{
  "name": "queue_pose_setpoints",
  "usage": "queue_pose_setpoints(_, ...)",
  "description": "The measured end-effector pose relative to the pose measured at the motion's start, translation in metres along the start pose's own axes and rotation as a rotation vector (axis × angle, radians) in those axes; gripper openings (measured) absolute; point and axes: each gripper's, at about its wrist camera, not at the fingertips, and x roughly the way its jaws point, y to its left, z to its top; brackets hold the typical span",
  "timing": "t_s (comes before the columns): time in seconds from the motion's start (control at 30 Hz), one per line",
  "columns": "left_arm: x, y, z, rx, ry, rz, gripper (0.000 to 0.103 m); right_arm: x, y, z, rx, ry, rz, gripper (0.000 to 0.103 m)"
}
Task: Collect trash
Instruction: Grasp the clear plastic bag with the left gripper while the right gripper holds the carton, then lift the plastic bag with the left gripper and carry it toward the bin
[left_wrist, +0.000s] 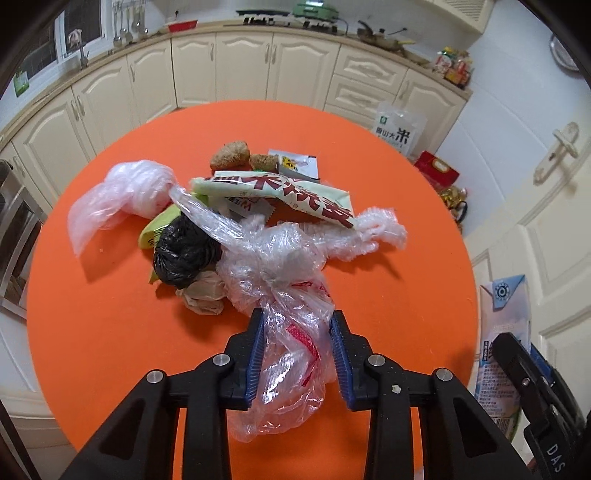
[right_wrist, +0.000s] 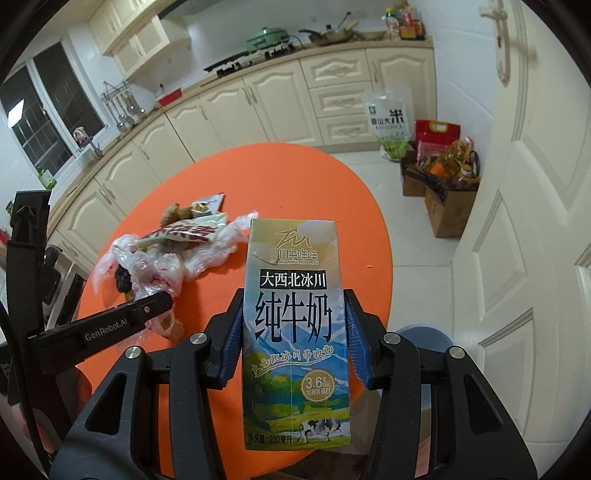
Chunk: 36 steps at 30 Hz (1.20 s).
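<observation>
Trash lies heaped near the middle of the round orange table: a clear plastic bag with red print trails from the pile toward the near edge, and behind it sit a crumpled black bag, a wad of brownish paper, a cream wrapper with large red characters, a green packet, two brown food lumps and a small white sachet. The left gripper has its jaws set on either side of the clear bag's loose end, the blue pads touching the film but with a wide gap between them, so the plastic is bracketed rather than squeezed flat. The right gripper pinches an upright milk carton between its jaws, held over the table's right side, apart from the heap. Cream cabinets curve behind the table, with a rice bag on the floor beside them.
</observation>
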Motion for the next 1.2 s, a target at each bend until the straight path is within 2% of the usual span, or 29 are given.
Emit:
queue_pose_setpoints(0.33, -0.051, 0.012, -0.028, 0.029, -0.096, -0.030, 0.029, -0.039, 0.032, -0.024, -0.041, -0.043, 0.001, 0.047)
queue_pose_setpoints(0.63, -0.093, 0.039, -0.044, 0.042, -0.151, -0.080, 0.029, -0.061, 0.049, -0.037, -0.055, -0.070, 0.023, 0.047)
queue_pose_setpoints(0.83, -0.092, 0.070, -0.066, 0.063, -0.101, -0.163, 0.029, -0.055, 0.061, -0.050, -0.074, -0.044, 0.046, 0.047)
queue_pose_setpoints(0.93, -0.075, 0.089, -0.077, 0.055, -0.035, -0.172, 0.029, -0.046, 0.067, -0.054, -0.083, -0.016, 0.054, 0.047)
queue_pose_setpoints(1.0, -0.066, 0.101, -0.077, 0.031, -0.019, -0.160, 0.036, -0.041, 0.072, -0.057, -0.092, -0.003, 0.060, 0.047)
queue_pose_setpoints(1.07, -0.064, 0.110, -0.077, 0.025, -0.044, -0.159, 0.043, -0.036, 0.076, -0.057, -0.100, 0.008, 0.065, 0.047)
queue_pose_setpoints(1.13, -0.065, 0.112, -0.078, 0.033, -0.064, -0.112, 0.062, -0.031, 0.080, -0.059, -0.108, 0.019, 0.065, 0.047)
queue_pose_setpoints(1.17, -0.065, 0.113, -0.079, 0.030, -0.070, -0.079, 0.077, -0.030, 0.083, -0.060, -0.109, 0.024, 0.066, 0.047)
queue_pose_setpoints(1.2, -0.063, 0.114, -0.080, 0.019, -0.073, -0.061, 0.080, -0.028, 0.084, -0.061, -0.110, 0.031, 0.066, 0.047)
